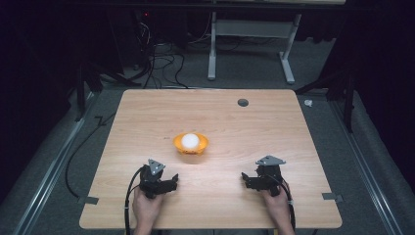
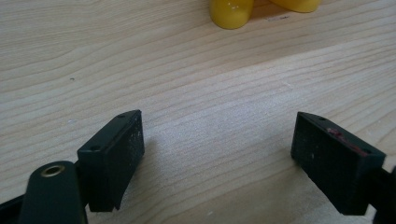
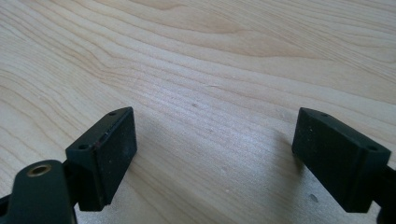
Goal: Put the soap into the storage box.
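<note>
An orange bowl (image 1: 191, 145) stands in the middle of the wooden table (image 1: 147, 112), with a white ball (image 1: 190, 141) in it. My left gripper (image 1: 171, 182) rests low on the table, near and to the left of the bowl, in a person's hand. In the left gripper view it (image 2: 219, 135) is open over bare wood, and two yellow parts of the bowl (image 2: 232, 11) show at the top edge. My right gripper (image 1: 246, 179) sits near and to the right of the bowl. Its jaws (image 3: 215, 133) are wide apart with nothing between them.
A small dark round hole (image 1: 242, 102) lies near the table's far edge. Tape tabs (image 1: 332, 197) stick out at the near corners. Cables (image 1: 161, 63) and a white desk frame (image 1: 249, 39) stand on the floor beyond the table.
</note>
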